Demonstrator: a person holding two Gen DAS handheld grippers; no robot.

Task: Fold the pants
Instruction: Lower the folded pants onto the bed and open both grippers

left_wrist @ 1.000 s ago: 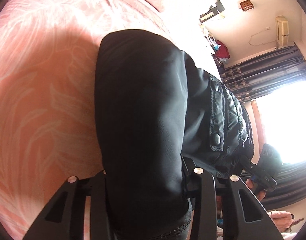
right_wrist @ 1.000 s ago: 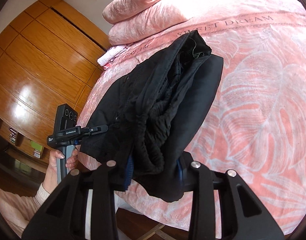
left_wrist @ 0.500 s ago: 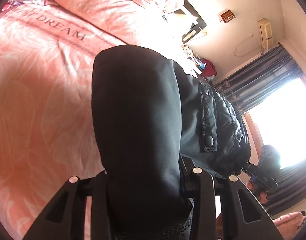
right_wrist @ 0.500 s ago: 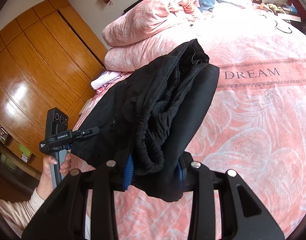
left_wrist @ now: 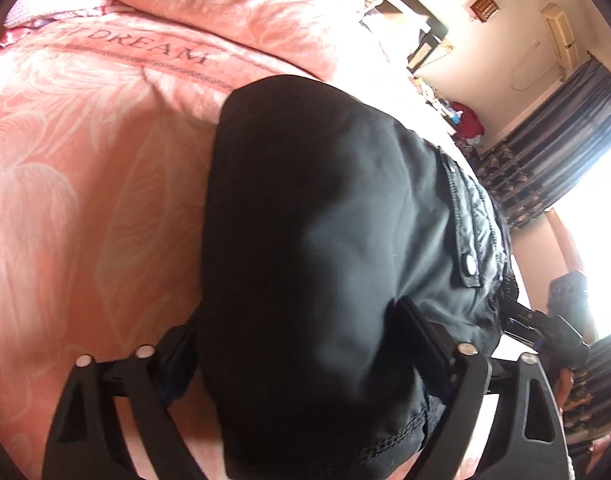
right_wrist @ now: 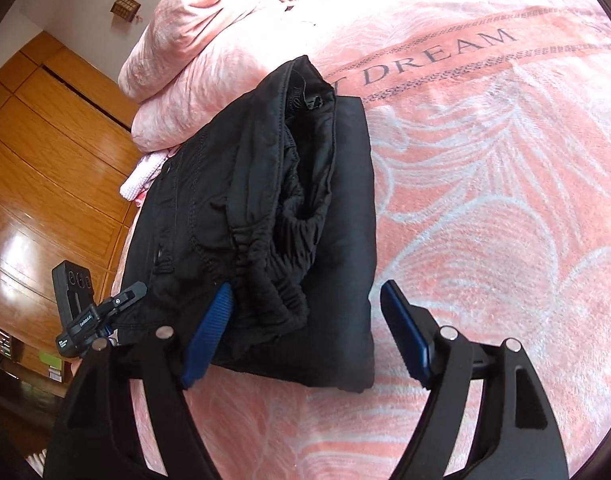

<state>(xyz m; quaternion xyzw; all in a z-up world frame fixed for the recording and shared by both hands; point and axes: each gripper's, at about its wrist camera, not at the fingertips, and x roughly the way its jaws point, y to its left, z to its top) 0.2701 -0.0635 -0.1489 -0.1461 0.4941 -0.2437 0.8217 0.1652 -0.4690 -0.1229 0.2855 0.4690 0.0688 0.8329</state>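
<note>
The folded black pants (right_wrist: 265,220) lie at centre frame on the pink bedspread (right_wrist: 485,200). The right gripper (right_wrist: 305,320) is opening, its blue pads either side of the waistband end, the right one clear of it. The left gripper (left_wrist: 289,344) is opening too, fingers straddling the other end.

Pink bedspread (right_wrist: 505,220) lettered "DREAM"; crumpled pink duvet (right_wrist: 193,36); wooden wardrobe (right_wrist: 45,160); dark curtains (left_wrist: 553,152).
</note>
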